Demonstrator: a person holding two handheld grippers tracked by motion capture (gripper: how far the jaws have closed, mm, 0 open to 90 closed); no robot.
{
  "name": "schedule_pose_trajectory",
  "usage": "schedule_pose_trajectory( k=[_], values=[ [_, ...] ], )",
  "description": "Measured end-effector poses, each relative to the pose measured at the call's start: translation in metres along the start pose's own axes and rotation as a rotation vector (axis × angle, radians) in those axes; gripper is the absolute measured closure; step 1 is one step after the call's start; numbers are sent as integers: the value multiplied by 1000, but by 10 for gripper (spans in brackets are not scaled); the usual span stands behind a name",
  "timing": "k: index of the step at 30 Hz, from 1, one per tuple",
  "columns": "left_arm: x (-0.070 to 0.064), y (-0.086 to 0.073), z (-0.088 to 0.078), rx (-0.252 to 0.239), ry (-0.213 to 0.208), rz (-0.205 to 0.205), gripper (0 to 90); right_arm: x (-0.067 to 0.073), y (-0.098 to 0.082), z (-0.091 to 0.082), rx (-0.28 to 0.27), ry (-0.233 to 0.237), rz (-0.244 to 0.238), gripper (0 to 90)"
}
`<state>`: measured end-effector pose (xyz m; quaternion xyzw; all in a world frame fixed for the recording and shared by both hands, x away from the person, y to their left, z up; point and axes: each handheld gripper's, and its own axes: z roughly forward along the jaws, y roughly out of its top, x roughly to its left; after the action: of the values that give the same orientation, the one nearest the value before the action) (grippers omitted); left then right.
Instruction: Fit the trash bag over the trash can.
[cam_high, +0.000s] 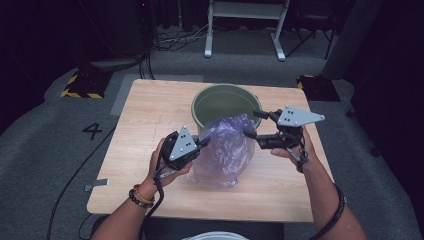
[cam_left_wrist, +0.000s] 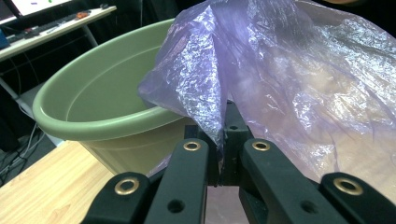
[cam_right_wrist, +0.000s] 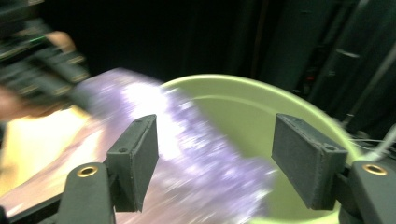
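Observation:
A crumpled translucent purple plastic bag (cam_high: 225, 150) lies on the wooden table (cam_high: 145, 120), leaning against the near side of a green bucket (cam_high: 226, 88). My left gripper (cam_high: 204, 142) is at the bag's left edge. In the left gripper view it (cam_left_wrist: 223, 140) is shut on a fold of the bag (cam_left_wrist: 289, 79), with the bucket (cam_left_wrist: 93, 126) just behind. My right gripper (cam_high: 253, 123) hovers at the bag's upper right, by the bucket's rim. In the right gripper view its jaws (cam_right_wrist: 215, 158) stand wide, with the blurred bag (cam_right_wrist: 187, 154) and bucket (cam_right_wrist: 243, 107) beyond them and nothing pressed between the pads.
The table sits on grey carpet marked with a "4" (cam_high: 92, 131). A white metal stand (cam_high: 245, 25) and cables lie beyond the far edge. Yellow-black striped blocks (cam_high: 82, 85) flank the far corners. A white rim (cam_high: 215, 236) shows at the near edge.

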<state>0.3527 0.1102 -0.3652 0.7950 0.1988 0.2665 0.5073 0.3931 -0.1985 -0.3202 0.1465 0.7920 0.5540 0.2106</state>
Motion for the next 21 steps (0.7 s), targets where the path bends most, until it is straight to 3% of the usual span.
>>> schedule_pose_trajectory(
  k=[3,5,8,10,15,18,21],
  values=[
    [0,-1,2,4,-5,-13,896,19,-6,0,56,44,-86,291],
    [-1,0,3,5,-6,-9,896,28,-8,1,52,71,-106,290],
    [-2,1,5,4,-8,-2,895,34,-12,10,64,22,-130,337],
    [-2,1,6,0,-12,-6,890,34,-15,14,63,-22,-125,486],
    [0,1,5,-16,-19,-17,863,31,-18,21,17,-36,-88,778],
    [2,1,3,-22,-15,-15,834,28,-17,21,-9,-26,-84,873],
    [3,1,1,-38,0,-13,791,24,-13,22,-22,-38,-76,891]
  ],
)
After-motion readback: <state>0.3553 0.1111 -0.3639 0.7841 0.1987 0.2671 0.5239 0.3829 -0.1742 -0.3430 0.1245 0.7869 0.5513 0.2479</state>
